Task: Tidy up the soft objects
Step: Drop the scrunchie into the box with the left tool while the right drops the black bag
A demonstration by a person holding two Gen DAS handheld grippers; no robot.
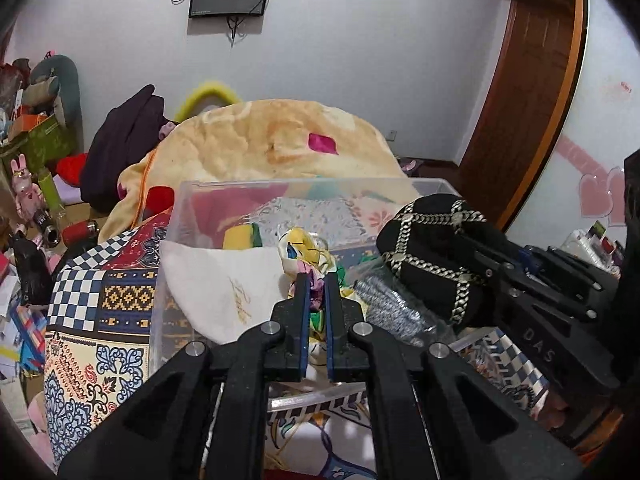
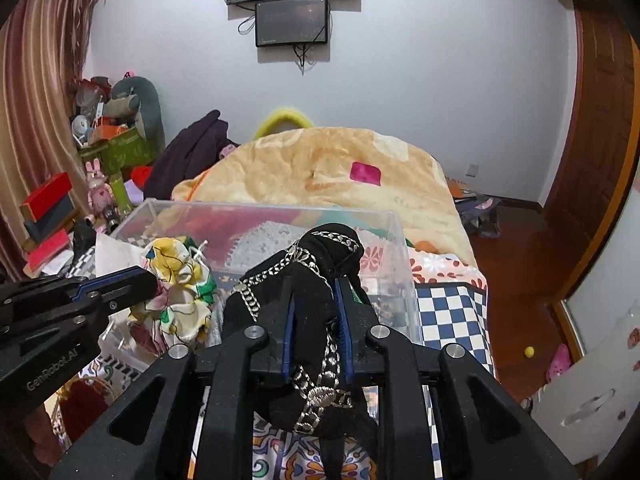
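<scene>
1. Your clear plastic bin (image 1: pixel 176 216) sits on the patterned bedspread (image 1: pixel 100 320), in front of the yellow blanket (image 1: pixel 280 140).
2. Inside it lie a white cloth pouch (image 1: pixel 216 284), a yellow-green sponge (image 1: pixel 240 238) and a grey knitted piece (image 1: pixel 384 300).
3. Your left gripper (image 1: pixel 317 280) has its fingers pinched together on the floral fabric bundle (image 2: pixel 176 280) over the bin.
4. Your right gripper (image 2: pixel 314 284) clamps the black chain-trimmed cloth (image 2: pixel 312 248) at the bin's near edge.
</scene>
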